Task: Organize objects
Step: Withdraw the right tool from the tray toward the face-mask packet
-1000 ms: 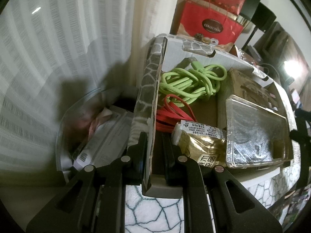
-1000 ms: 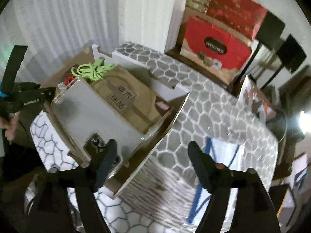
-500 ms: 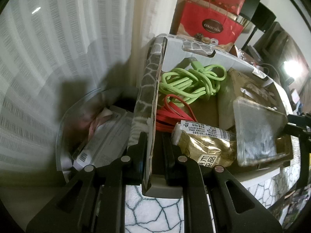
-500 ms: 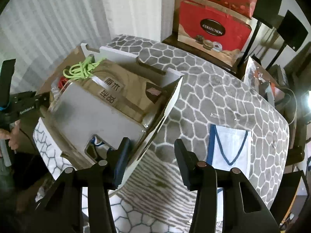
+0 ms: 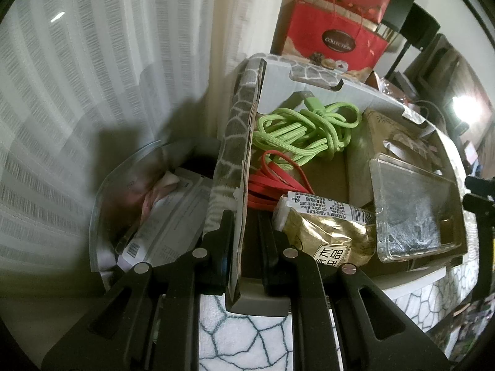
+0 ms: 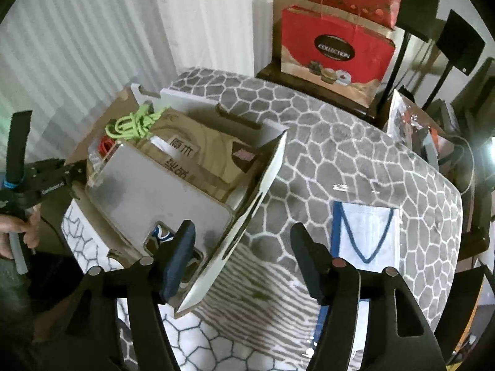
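Note:
An open cardboard box [image 5: 309,75] stands on the patterned bed cover. My left gripper [image 5: 246,232] is shut on its left flap [image 5: 239,142]. Inside lie a green cord [image 5: 306,130], a red cable [image 5: 272,179], a gold snack packet [image 5: 328,238], a clear plastic case [image 5: 411,207] and a brown box [image 5: 399,136]. In the right wrist view my right gripper [image 6: 244,247] is open and straddles the box's right flap [image 6: 247,213]. The clear case [image 6: 161,198] lies on the brown box [image 6: 198,154] there. My left gripper [image 6: 58,173] shows at the far left.
A white pouch with blue trim [image 6: 365,232] lies on the grey patterned cover [image 6: 355,154] right of the box. A clear bin of papers [image 5: 161,204] sits left of the box by the curtain. Red gift bags [image 6: 337,52] stand behind the bed.
My right gripper opened wider, then narrowed and widened again beside the right flap. The clear case shifted and settled flat in the box. My left gripper stayed clamped on the left flap.

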The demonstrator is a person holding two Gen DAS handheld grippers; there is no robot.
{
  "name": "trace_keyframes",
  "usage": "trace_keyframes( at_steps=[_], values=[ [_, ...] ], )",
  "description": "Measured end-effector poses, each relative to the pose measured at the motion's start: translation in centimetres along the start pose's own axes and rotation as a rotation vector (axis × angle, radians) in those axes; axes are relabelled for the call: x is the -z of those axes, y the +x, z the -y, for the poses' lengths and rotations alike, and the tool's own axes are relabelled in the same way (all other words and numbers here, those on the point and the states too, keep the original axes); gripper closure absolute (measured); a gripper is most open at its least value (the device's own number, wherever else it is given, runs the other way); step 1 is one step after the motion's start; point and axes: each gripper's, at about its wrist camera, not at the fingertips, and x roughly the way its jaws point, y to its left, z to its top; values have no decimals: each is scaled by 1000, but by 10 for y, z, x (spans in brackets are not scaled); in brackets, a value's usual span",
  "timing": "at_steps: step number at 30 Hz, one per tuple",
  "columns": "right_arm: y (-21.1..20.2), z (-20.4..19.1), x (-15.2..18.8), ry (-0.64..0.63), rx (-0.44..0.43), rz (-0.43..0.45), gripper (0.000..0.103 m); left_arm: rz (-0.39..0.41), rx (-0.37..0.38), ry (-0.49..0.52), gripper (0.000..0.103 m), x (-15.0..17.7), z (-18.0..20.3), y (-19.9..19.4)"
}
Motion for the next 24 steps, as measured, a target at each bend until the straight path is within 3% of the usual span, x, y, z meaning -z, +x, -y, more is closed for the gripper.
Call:
trace_keyframes(
  at_steps=[12, 24],
  values=[
    [-26, 69, 19, 128, 140, 25, 27, 0, 0, -1, 90, 0, 0, 0],
    [0, 138, 58, 280, 210, -48, 22, -2, -2, 1, 90, -1, -1, 0]
  ],
)
